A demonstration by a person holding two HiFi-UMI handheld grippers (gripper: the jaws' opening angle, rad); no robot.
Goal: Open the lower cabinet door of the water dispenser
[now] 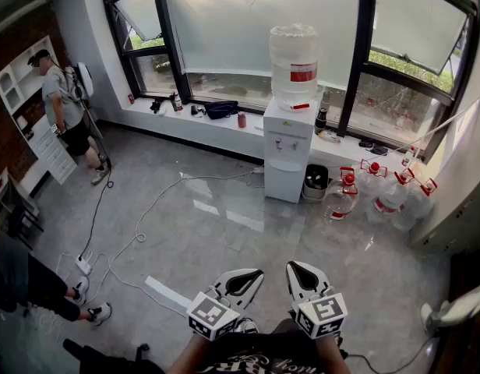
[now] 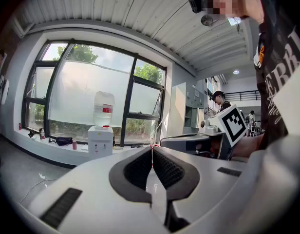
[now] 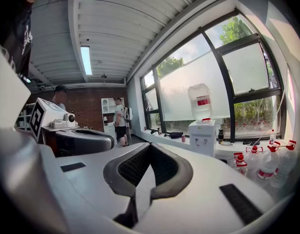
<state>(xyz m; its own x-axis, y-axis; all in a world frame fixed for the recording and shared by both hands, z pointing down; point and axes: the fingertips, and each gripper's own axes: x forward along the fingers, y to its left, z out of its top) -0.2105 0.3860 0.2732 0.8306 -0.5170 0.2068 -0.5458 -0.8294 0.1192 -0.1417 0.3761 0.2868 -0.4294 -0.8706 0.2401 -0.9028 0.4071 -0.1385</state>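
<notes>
A glossy grey tiled floor point(image 1: 224, 232) is seen stretching to a wall of dark-framed windows point(image 1: 248, 22), beneath which a low white ledge point(image 1: 185, 123) is run. The water dispenser point(image 1: 288, 150) is set against that ledge, well apart from both grippers, with a large bottle point(image 1: 294, 65) seated on top; its lower cabinet door point(image 1: 284, 184) is shut. Red-capped bottles point(image 1: 380, 189) are clustered on the floor at its right in the head view, and a white cable point(image 1: 150, 209) is trailed across the tiles. The left gripper point(image 1: 255, 275) and right gripper point(image 1: 293, 267) are held low near the person, each with jaws pressed together and nothing between them
</notes>
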